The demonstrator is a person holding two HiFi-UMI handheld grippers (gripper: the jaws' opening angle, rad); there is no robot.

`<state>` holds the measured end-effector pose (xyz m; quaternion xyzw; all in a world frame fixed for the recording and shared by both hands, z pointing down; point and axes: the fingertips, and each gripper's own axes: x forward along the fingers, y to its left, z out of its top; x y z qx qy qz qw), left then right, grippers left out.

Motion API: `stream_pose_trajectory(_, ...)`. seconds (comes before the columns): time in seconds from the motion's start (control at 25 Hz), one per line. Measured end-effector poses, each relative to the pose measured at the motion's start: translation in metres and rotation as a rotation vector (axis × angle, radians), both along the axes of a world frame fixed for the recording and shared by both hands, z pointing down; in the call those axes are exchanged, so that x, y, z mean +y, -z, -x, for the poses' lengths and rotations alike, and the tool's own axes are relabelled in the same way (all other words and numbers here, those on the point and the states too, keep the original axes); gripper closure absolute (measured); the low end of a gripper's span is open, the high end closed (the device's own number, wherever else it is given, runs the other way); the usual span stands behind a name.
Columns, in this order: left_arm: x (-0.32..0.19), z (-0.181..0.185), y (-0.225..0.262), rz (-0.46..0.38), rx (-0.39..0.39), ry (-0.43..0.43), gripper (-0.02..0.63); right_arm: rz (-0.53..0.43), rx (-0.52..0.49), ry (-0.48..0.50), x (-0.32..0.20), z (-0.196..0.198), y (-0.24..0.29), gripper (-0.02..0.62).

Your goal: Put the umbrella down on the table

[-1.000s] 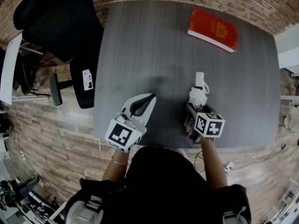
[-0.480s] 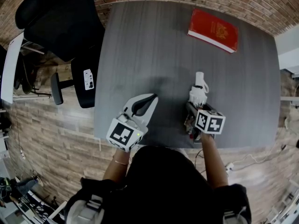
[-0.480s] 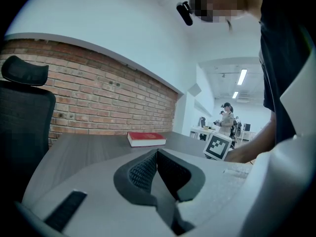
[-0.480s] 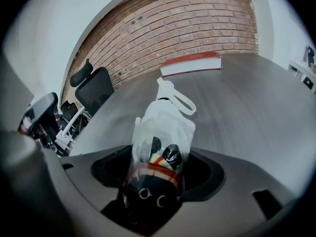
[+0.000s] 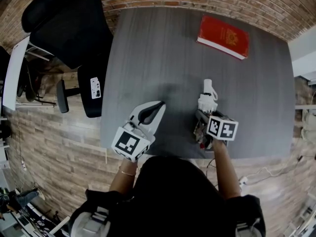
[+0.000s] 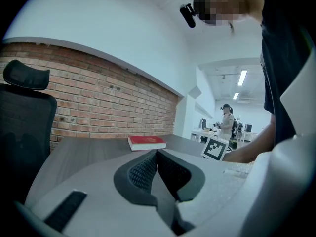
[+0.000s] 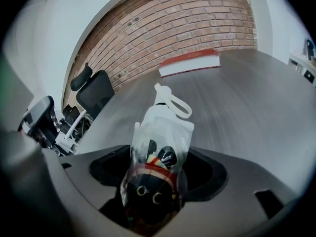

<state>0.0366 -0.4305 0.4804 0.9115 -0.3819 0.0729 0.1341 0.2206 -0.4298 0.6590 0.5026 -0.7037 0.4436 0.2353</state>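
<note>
right claw: jaws wide and have just been opening. I see the umbrella between them with a gap on each side, pads not pressing.
umbrella: folded, in a clear sleeve, with its white loop handle pointing toward the far edge of the tabletop. It lies near the near edge, right of middle. The dark patterned end sits between the right claw's jaws.
left claw: jaws together, nothing between them. I read it over the near edge, left of middle, well apart from the umbrella.
red book: flat by the far right corner, well apart from the umbrella.
office chair: beside the tabletop's left edge, at the far corner.
</note>
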Motion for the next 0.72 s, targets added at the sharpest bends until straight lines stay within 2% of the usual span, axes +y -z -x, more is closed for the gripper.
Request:
stream_pose_trajectory(0.12, 0.002, -0.003, 0.003, -0.008, -0.004, -0.006, 0.604, -0.022, 0.0, 0.005, -0.001, -0.003, 0.004, 0.242)
stream_pose_trajectory(0.36, 0.004, -0.016, 0.017, -0.039, -0.003, -0.035, 0.604, -0.081, -0.059, -0.044, -0.003, -0.01, 0.036, 0.245)
stream_pose_trajectory(0.6, 0.008, -0.03, 0.032, -0.084, -0.007, -0.057, 0.604, -0.203, -0.111, -0.1, -0.001, -0.021, 0.079, 0.298)
stream_pose_trajectory(0.72, 0.01, -0.037, 0.04, -0.1, -0.007, -0.072, 0.604, -0.268, -0.127, -0.109, 0.003, -0.027, 0.102, 0.349)
